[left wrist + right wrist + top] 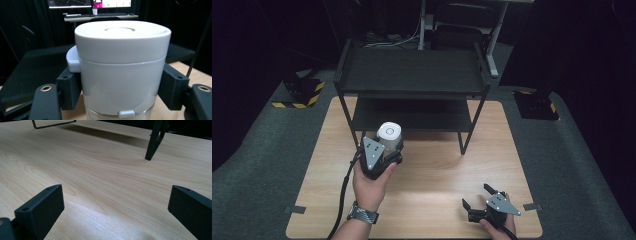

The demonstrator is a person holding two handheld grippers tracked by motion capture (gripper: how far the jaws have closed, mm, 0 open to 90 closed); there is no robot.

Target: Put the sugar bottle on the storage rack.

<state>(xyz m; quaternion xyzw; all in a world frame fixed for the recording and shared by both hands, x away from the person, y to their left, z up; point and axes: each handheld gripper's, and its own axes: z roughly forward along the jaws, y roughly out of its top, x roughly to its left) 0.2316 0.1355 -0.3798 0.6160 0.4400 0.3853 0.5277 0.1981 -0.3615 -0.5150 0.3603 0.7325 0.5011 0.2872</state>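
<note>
White lidded canister (pixel 389 135) is sitting pinched between the jaws of the left gripper (pixel 384 150), held above the wooden table (pixel 427 185) just in front of the black two-tier shelf (pixel 412 75); the left gripper view is revealing a side tab (pixel 73 60) on its lid and a clear lower section; the right gripper (pixel 476 196) is resting near the table's front right edge, jaws spread with nothing between them; its view is showing a shelf leg (pixel 153 142) ahead.

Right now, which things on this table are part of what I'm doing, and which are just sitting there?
In the job:
white lidded container, clamped in the left gripper
black two-tier shelf, right ahead of it

Idle:
right gripper, open, resting low on the wooden table
</note>
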